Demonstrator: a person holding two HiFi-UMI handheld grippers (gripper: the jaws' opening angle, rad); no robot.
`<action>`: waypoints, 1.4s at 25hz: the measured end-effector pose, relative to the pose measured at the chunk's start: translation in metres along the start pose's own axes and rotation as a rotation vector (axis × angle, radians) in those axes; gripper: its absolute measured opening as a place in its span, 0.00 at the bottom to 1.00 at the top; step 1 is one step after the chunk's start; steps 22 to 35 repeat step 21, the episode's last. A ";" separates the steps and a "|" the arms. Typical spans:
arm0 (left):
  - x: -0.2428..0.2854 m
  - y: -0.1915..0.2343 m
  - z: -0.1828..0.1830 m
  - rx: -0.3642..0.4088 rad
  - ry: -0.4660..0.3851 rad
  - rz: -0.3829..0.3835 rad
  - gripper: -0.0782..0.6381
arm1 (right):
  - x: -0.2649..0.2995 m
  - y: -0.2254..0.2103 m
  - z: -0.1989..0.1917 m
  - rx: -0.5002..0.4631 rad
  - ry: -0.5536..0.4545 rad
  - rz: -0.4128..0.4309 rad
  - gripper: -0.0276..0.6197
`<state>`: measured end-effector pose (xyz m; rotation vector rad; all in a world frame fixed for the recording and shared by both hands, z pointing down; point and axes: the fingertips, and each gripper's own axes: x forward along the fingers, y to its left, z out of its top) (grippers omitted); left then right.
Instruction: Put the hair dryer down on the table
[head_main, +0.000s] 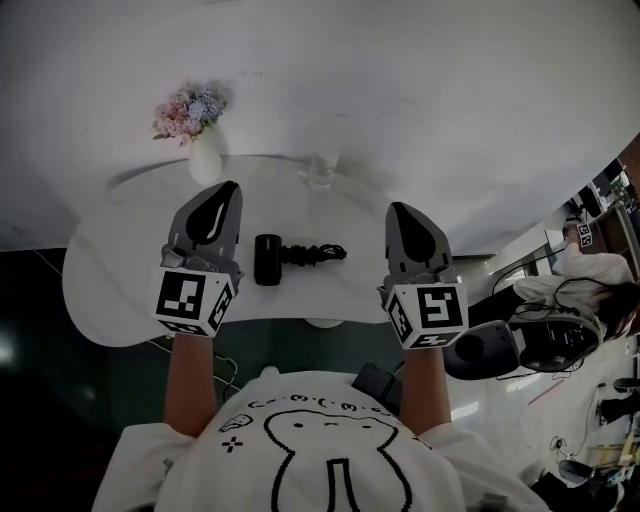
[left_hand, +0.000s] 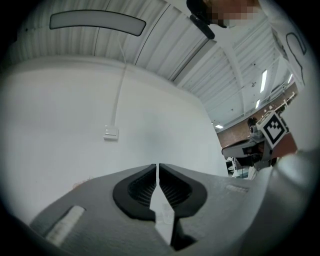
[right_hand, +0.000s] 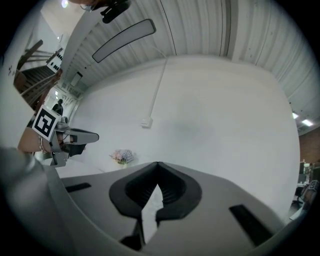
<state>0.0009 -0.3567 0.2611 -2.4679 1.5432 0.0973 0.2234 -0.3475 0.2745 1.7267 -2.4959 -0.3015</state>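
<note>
Though not yet withdrawn, looks finished: black plastic hair dryer (head_main: 268, 260) lying flat on white round table (head_main: 115, 290), cord bunched beside it. Left gripper (head_main: 222, 200) and right gripper (head_main: 405, 222) flanking it, pressed together, empty. Next, probably: pull back clear.

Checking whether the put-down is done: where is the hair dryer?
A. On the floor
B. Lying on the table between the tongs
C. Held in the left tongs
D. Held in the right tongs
B: the hair dryer lies on the table, between the left tongs and the right tongs, which are both shut with nothing in them.
</note>
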 end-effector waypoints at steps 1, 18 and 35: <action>0.000 0.000 0.000 0.002 0.001 0.001 0.15 | 0.000 0.000 0.000 -0.005 0.001 0.000 0.04; 0.001 0.005 0.012 0.026 -0.008 0.007 0.15 | 0.002 0.008 0.010 -0.064 -0.004 0.034 0.04; 0.000 0.005 0.012 0.032 -0.007 0.002 0.15 | 0.003 0.010 0.009 -0.074 -0.001 0.040 0.04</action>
